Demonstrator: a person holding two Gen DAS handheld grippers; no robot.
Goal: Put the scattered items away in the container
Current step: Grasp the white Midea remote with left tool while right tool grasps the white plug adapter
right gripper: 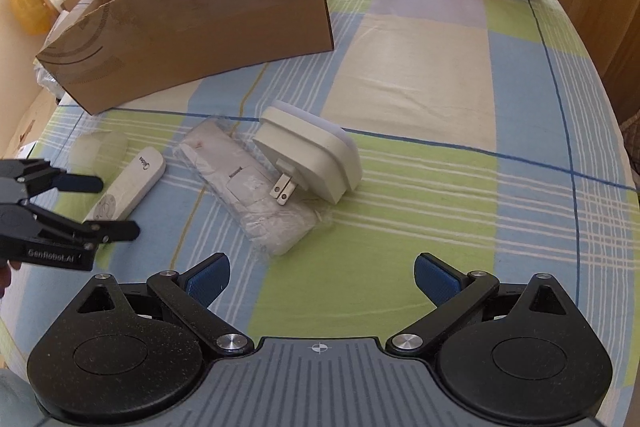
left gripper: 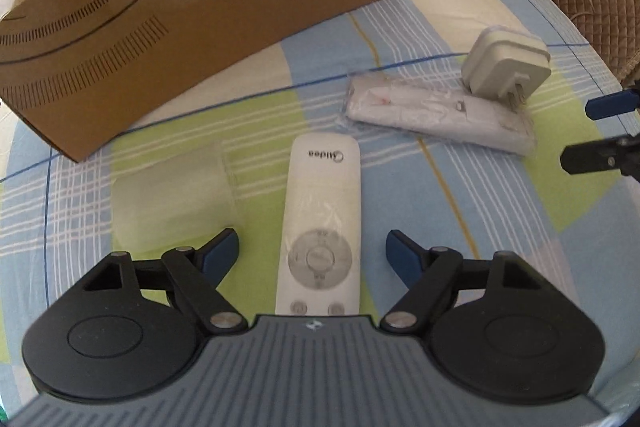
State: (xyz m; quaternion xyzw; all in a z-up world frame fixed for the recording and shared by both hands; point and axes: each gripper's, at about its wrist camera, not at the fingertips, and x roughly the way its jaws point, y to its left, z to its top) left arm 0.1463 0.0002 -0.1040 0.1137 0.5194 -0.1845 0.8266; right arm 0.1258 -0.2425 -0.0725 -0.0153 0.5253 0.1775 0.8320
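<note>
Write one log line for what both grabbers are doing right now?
left gripper: open, over white remote | right gripper: open, empty, near plug adapter | cardboard box: nothing placed yet

The checked tablecloth (right gripper: 420,75) carries a cardboard box (right gripper: 192,27), remote (right gripper: 132,187) and charger (right gripper: 316,155).

Two low fisheye views from the grippers, facing forward over a checked tablecloth (right gripper: 420,75) toward a cardboard box (left gripper: 200,7). Left wrist view close above a white remote (left gripper: 320,219); right wrist view further right, near a plug adapter (right gripper: 312,155). Remote, adapter and box shared by both views.
</note>
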